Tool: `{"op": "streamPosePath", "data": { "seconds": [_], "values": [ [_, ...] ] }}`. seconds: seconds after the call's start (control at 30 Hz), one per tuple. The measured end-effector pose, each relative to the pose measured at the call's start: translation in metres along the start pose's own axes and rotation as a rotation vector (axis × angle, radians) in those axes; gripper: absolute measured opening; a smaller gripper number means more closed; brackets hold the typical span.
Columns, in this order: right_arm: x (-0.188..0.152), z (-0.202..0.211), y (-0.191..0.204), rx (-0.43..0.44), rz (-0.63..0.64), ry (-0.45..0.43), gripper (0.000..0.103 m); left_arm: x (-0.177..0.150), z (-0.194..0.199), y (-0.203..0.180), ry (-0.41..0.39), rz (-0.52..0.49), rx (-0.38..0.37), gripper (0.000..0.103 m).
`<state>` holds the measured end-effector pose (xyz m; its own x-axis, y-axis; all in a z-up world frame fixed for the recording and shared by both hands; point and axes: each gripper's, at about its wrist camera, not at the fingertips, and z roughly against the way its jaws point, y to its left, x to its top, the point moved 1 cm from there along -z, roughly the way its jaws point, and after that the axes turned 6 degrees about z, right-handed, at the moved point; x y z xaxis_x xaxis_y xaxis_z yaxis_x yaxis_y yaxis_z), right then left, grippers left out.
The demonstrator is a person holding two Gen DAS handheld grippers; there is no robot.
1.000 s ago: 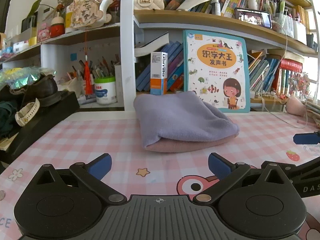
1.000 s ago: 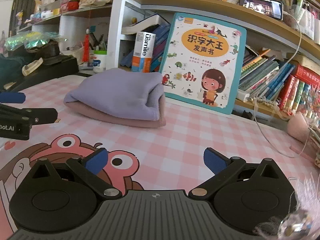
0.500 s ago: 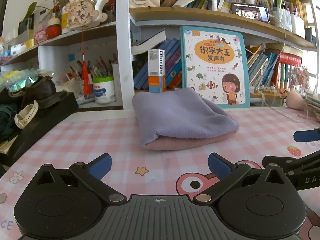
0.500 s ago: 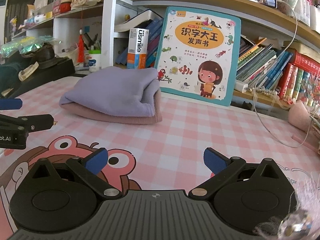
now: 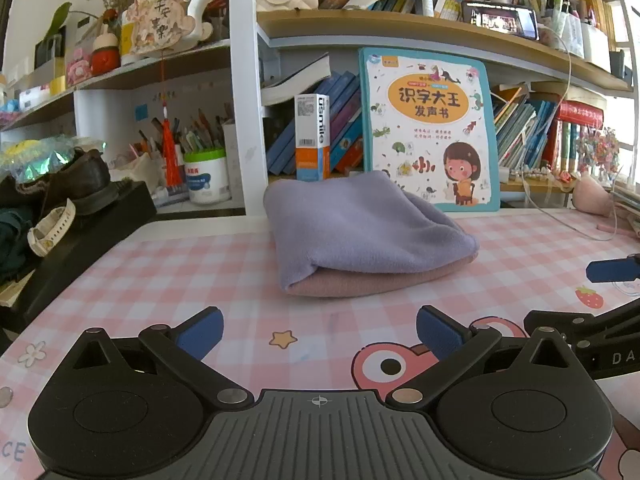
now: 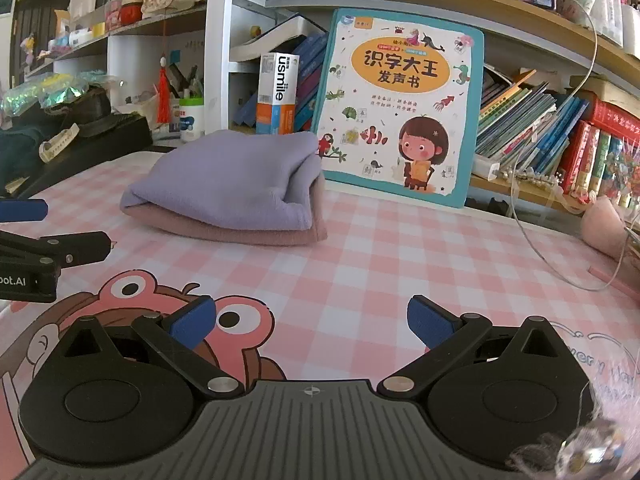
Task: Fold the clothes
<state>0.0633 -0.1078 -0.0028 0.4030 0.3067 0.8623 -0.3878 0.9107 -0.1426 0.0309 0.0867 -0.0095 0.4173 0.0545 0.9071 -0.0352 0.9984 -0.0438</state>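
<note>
Clothes lie folded on our pink checked desk mat point(image 5: 160, 264): a lilac garment point(image 5: 360, 224) stacked on a dusty pink garment point(image 5: 372, 282), the pile sitting toward the back of the mat, just in front of the bookshelf point(image 5: 400, 28). Behind the pile we see a children's picture book point(image 5: 430, 128) standing upright against the shelf, and a white and orange box point(image 5: 312, 136) upright beside it. Our left gripper point(image 5: 318, 330) hangs low over the mat, near the pile but apart from it, its blue pads spread wide with nothing between them. Our right gripper point(image 6: 310, 322) is likewise spread and empty, clear of the clothes.
</note>
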Motion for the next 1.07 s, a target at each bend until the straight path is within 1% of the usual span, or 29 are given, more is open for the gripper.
{"op": "streamPosePath", "data": {
  "seconds": [0.4, 0.6, 0.8, 1.07],
  "values": [
    [-0.0003, -0.0017, 0.0003, 0.004, 0.004, 0.008, 0.103, -0.0003, -0.0007, 0.0004, 0.007, 0.003, -0.004, 0.103],
    [-0.0004, -0.0027, 0.0006, 0.008, 0.006, 0.014, 0.103, -0.0008, 0.0005, -0.0005, -0.001, 0.000, 0.007, 0.103],
    [-0.0003, -0.0049, 0.0013, 0.014, 0.011, 0.026, 0.103, -0.0002, 0.0023, 0.0012, -0.012, 0.010, -0.007, 0.103],
    [-0.0003, -0.0056, 0.0012, 0.016, 0.013, 0.029, 0.103, 0.0008, -0.0025, 0.0039, 0.014, 0.026, 0.004, 0.103]
  ]
}}
